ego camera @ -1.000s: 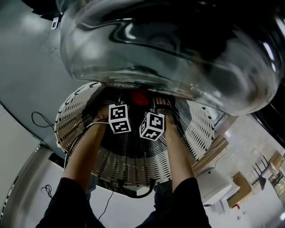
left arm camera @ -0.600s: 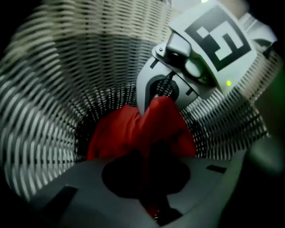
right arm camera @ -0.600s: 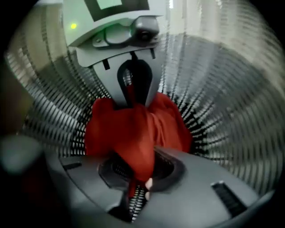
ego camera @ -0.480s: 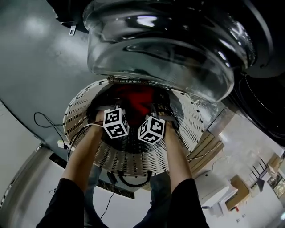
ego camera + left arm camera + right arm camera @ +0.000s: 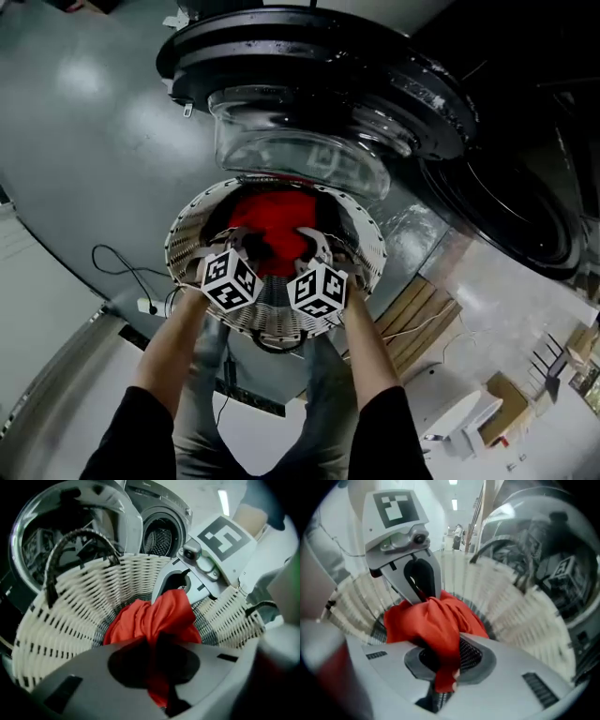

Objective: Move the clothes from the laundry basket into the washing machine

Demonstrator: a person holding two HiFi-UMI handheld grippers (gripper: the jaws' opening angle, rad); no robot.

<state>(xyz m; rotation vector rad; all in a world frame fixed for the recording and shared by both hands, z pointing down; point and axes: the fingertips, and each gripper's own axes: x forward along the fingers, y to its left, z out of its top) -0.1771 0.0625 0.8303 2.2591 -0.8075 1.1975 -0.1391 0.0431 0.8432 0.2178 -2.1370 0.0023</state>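
A red garment [image 5: 275, 225] hangs bunched over the white wicker laundry basket [image 5: 192, 234], in the middle of the head view. My left gripper [image 5: 246, 246] is shut on its left part, red cloth [image 5: 154, 620] pinched between the jaws. On the right part my right gripper [image 5: 305, 242] is shut, with the cloth [image 5: 436, 625] drooping over its lower jaw. The washing machine's glass door [image 5: 300, 150] stands open just above the basket, and the dark drum opening [image 5: 506, 202] lies to the right. In the left gripper view the drum [image 5: 161, 538] shows beyond the basket rim.
A black handle [image 5: 70, 550] arches over the basket's far rim. A cable [image 5: 122, 267] and a plug lie on the grey floor at the left. Wooden boards [image 5: 412, 314] and cardboard boxes [image 5: 511, 389] sit on the floor at the right.
Both grippers have shut on the red garment deep in the basket and risen together with it. The garment is now lifted to the basket's rim.
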